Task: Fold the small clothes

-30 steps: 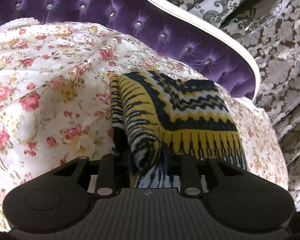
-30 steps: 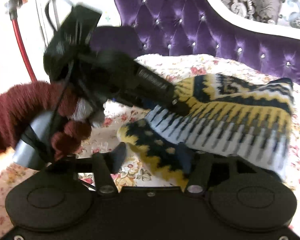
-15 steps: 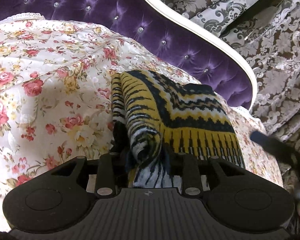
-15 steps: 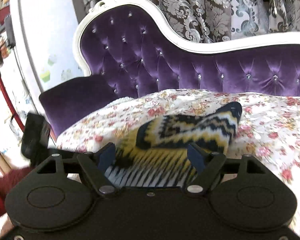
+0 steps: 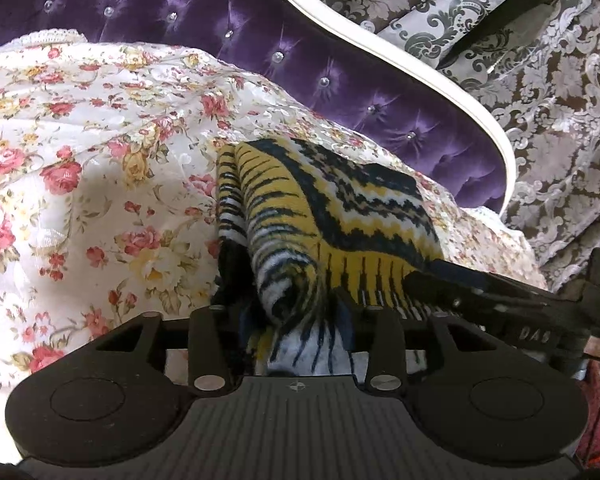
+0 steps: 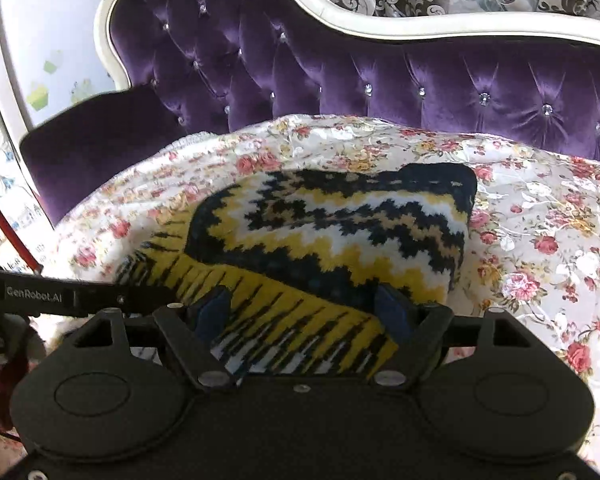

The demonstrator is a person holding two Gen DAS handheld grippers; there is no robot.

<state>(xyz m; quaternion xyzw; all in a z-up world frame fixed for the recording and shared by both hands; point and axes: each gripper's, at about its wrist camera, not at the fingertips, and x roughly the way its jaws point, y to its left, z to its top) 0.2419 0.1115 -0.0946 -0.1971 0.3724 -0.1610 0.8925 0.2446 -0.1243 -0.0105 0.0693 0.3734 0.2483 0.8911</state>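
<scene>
A knitted garment [image 6: 332, 248] in yellow, black and white zigzag bands lies on a flower-printed cover [image 6: 540, 208] spread over the seat of a purple tufted sofa [image 6: 380, 76]. The cover is white with pink and yellow roses, a little rumpled, and reaches to the foot of the sofa's buttoned backrest. The backrest has a curved cream frame along its top edge. Behind it hang grey and brown curtains [image 5: 540, 92] with a large leaf pattern. At the left of the right wrist view stands a pale wall [image 6: 52, 40] with small green marks.

The left tool [image 5: 296, 316] is clenched on a bunched fold at the near corner of the garment, the cloth pinched up between its fingers. The right tool [image 6: 304, 312] has its fingers spread wide, one to either side of the garment's striped near edge; the cloth lies between them without being squeezed. In the left wrist view the right tool shows as a dark bar at the right, over the near right corner of the garment.
</scene>
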